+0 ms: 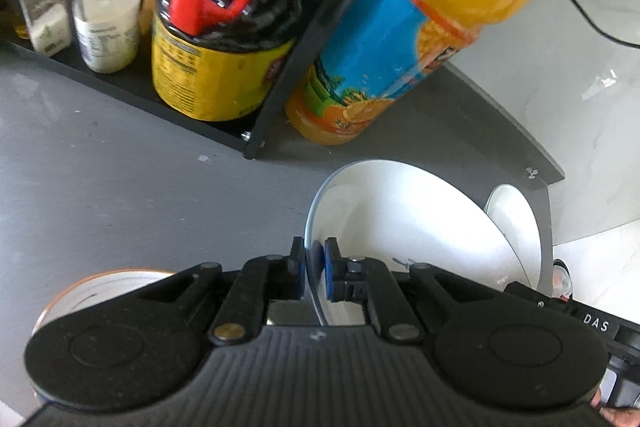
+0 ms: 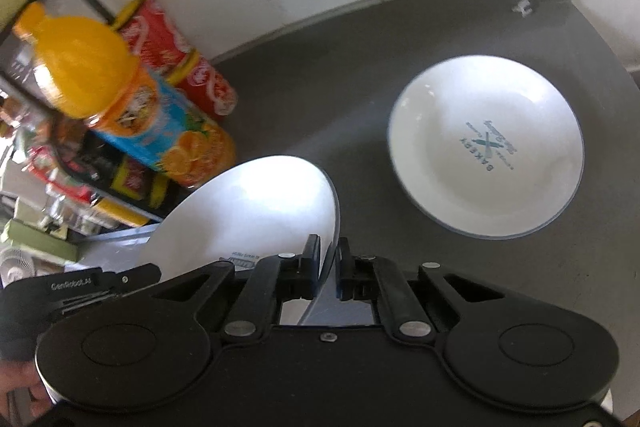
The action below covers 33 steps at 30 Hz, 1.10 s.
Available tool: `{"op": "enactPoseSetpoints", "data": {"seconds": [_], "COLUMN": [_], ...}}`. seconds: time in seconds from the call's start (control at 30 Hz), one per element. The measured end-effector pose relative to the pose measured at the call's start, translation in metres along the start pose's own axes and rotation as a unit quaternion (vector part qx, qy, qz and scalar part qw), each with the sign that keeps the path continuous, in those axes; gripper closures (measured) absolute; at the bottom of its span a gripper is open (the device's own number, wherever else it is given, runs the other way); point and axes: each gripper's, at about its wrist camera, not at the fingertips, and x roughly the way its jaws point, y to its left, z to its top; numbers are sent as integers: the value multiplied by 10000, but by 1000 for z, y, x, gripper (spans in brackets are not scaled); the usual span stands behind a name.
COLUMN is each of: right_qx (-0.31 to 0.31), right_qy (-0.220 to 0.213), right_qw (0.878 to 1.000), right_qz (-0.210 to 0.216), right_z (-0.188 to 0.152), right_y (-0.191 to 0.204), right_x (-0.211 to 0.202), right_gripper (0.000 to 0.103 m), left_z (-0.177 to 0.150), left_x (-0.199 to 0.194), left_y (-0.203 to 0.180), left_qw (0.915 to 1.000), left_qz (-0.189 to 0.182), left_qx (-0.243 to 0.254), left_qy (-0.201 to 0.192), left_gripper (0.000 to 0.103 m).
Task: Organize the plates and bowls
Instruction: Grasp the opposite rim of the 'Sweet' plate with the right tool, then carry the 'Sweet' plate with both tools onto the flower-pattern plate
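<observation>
White bowl (image 1: pixel 404 227) is being clamped at its rim by both tools, left tool (image 1: pixel 315 269) and right tool (image 2: pixel 329 267), near the table's (image 2: pixel 340 75) corner.

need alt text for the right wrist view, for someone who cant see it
The right claw is shut on the rim of a tilted white plate, held above a dark grey table. A white bowl printed with "BAKERY" rests flat on the table to the right. An orange juice bottle and a red can stand at left.
</observation>
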Motion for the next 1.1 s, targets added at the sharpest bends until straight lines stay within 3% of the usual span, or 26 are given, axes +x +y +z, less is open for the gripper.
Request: {"op": "enactPoseSetpoints", "data": {"seconds": [0.4,1.1], "right_qx": [-446,-1003], "right_qy": [-94,402], "right_qw": [9984,9913], "right_qz": [329,745], "right_z": [-18,-57], "right_y": [32,74], "right_x": [-20,-11], "right_gripper": [95,95], "left_z": [-14,-65], "left_x": [-41,-83], "left_y": [27,89], "left_qw": [9993,9931], "left_qz": [121,533], "left_qx": [-218,-970], "left_qy": [-264,-379], "left_gripper": [95,95]}}
